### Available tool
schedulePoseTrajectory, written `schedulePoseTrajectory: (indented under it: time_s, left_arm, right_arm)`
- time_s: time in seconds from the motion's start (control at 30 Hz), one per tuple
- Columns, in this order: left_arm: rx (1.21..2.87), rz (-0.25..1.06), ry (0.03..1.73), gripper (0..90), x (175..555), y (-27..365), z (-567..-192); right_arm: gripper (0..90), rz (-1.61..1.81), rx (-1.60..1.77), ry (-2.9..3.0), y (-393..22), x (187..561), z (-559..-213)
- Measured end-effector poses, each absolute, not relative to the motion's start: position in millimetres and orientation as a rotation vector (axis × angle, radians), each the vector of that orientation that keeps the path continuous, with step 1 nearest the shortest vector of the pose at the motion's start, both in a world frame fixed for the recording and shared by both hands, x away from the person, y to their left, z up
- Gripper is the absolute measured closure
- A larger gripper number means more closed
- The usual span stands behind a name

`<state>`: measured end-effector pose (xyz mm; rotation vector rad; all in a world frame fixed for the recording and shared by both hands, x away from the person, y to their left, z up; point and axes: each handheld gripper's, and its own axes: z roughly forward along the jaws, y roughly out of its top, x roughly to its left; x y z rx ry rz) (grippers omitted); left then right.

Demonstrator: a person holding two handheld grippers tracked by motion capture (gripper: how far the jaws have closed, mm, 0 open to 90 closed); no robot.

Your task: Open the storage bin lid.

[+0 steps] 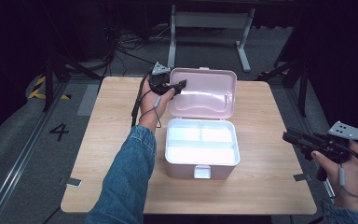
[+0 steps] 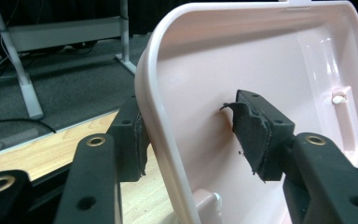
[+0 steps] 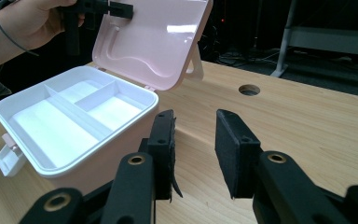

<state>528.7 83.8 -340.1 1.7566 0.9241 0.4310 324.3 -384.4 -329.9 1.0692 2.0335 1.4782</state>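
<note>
Pink plastic is all the left gripper [image 1: 176,87] has to hold on to: its jaws straddle the left rim of the lid [image 1: 208,89], one pad behind the rim and one inside, though in the left gripper view the inner pad [image 2: 256,133] seems to stand a little off the surface, so I judge the grip loose at best. The box [image 1: 202,148] sits near the middle of the desk [image 1: 265,189], its lid raised and leaning back toward the far edge, its white tray [image 3: 70,114] of three compartments bare and its latch [image 1: 202,171] facing the near edge. The likeliest slip, as I see it, is the smooth curved rim sliding out from between the pads, letting the lid drop either way (the torn foam on the inner pad would not help friction). Pushing the lid farther back could strain the hinge or drag the light box across the wood, since nothing pins its base. The right gripper [image 1: 292,138] hangs beyond the desk's right edge, jaws parted and grasping nothing, well apart from the box, so it offers no steadying.
</note>
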Motion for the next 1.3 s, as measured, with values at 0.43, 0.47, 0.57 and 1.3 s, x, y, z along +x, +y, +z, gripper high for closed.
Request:
schedulePoseTrajectory:
  time_s: [0.43,0.47,0.57,1.3]
  left_arm:
    - [1.797,0.397,0.968,42.4,541,81,-353]
    - [1.797,0.397,0.968,42.5,541,81,-353]
    - [1.788,0.37,0.988,42.5,543,81,-357]
    - [1.8,0.287,1.074,36.8,552,77,-380]
  right_arm:
    - [68.1,1.469,1.085,2.048,-385,326,-333]
    - [68.1,1.469,1.085,2.048,-385,326,-333]
    - [67.6,1.466,1.087,2.051,-384,327,-333]
    - [66.8,1.463,1.095,2.06,-385,329,-335]
